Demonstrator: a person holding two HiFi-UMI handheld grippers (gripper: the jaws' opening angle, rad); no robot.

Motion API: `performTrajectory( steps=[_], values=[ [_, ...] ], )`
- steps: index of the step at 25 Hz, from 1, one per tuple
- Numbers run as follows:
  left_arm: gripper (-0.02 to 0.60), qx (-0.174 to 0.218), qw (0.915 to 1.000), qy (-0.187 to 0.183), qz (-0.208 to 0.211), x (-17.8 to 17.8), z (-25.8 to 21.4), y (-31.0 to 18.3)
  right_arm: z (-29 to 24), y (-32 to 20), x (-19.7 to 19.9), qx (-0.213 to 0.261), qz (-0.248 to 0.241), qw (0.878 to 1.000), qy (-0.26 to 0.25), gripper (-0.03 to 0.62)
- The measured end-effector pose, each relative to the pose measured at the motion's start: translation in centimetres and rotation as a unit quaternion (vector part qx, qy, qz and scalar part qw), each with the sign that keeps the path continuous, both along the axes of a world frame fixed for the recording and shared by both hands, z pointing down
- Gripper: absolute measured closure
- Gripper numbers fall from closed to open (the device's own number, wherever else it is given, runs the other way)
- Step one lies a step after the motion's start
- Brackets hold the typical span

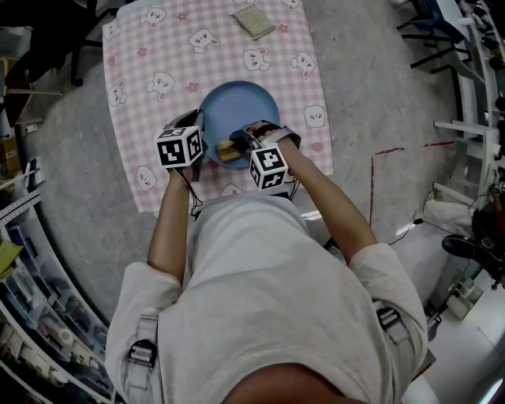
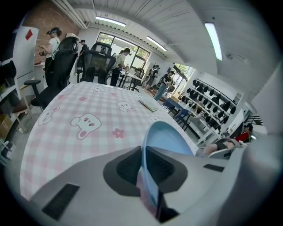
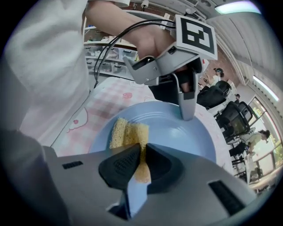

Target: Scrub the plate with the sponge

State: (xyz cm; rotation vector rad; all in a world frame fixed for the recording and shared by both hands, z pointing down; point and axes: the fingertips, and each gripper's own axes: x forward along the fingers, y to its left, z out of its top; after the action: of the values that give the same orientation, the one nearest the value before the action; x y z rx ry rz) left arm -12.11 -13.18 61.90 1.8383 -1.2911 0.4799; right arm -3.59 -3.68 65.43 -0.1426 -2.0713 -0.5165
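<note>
My left gripper (image 2: pixel 143 155) is clamped on the rim of the round light-blue plate (image 2: pixel 167 137). In the left gripper view the thin edge runs straight up between the two dark pads, in the lower middle of the frame, and the dish opens to the right of them. My right gripper (image 3: pixel 140 155) is closed on the porous yellow sponge (image 3: pixel 127 131). In the right gripper view one end is pinched between the jaws and the rest lies flat on the plate's inner face, left of centre.

In the head view the plate sits in the middle of the frame, over the pink-and-white checked cloth printed with rabbits (image 1: pixel 150 55), and both grippers meet at its lower edge. The plate looks tilted, though I can't tell whether its underside touches the cloth. A flat greenish-tan scouring pad (image 1: pixel 253 21) lies on the cloth at the top centre of the head view, well apart from the plate.
</note>
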Motion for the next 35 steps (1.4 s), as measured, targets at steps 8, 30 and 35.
performTrajectory(
  steps=[8,30,35],
  values=[
    [0.541,-0.005,0.9999,0.013,-0.003,-0.1,0.2,0.3,1.6,1.5,4.7,0.004,-0.019,0.998,0.053,0.551],
    [0.54,-0.023,0.9983,0.043,-0.031,0.0,1.3,2.5,1.8,-8.8,8.6,0.023,0.228,0.971,0.071,0.551],
    [0.538,-0.025,0.9977,0.049,-0.039,-0.1,1.0,2.9,1.4,-11.5,7.9,0.02,0.267,0.961,0.07,0.551]
  ],
)
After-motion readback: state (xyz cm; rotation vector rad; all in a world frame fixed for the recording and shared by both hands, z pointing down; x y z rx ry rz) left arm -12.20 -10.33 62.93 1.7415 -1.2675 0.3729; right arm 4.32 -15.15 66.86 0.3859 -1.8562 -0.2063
